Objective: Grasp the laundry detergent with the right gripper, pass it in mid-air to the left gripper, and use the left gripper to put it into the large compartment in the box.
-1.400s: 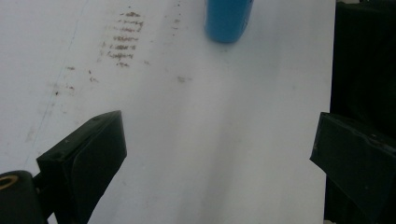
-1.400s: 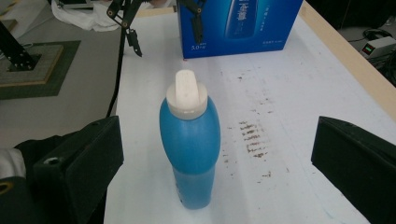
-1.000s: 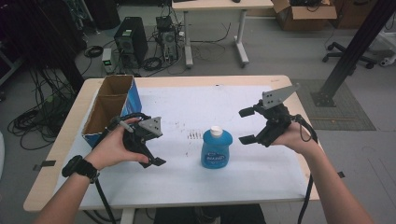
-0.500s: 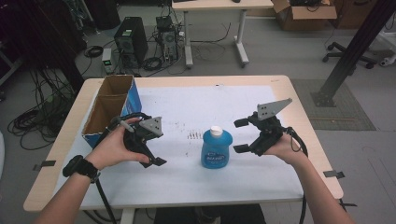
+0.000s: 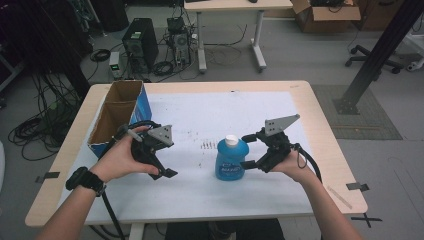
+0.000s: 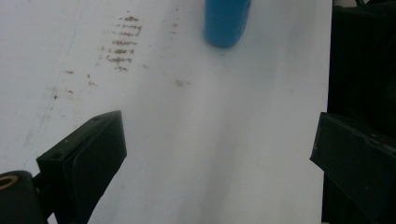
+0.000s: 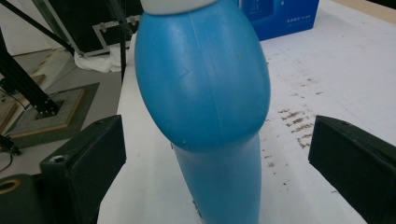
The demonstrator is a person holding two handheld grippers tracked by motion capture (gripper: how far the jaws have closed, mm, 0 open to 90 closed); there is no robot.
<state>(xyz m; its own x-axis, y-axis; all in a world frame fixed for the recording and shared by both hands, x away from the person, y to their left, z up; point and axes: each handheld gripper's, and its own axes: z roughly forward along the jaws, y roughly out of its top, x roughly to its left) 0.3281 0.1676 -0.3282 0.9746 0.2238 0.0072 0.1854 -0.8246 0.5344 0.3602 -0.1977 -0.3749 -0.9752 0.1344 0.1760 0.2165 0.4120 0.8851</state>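
While upright, white cap up: blue bottle (image 5: 231, 160) between spread-jawed right gripper (image 5: 248, 151).

Bare sheet (image 5: 200, 197) between hand-held grippers passable; blue bottle (image 5: 230, 160) blocks centre, cardboard box (image 5: 116, 117) blocks left edge.

A blue plastic bottle (image 5: 231, 160) with a white screw cap (image 5: 231, 140) stands upright near the middle of the white-covered worktop (image 5: 200, 200), toward the person's side. Its body bulges wide and rounded at the shoulder, then narrows toward the base, and a printed label faces the person. A patch of small brown marks lies on the white surface just beside it. In the right gripper view the bottle (image 7: 208, 107) rises close between the two spread black fingers (image 7: 84, 163), untouched by either. In the left gripper view its base (image 6: 225, 21) stands farther off.
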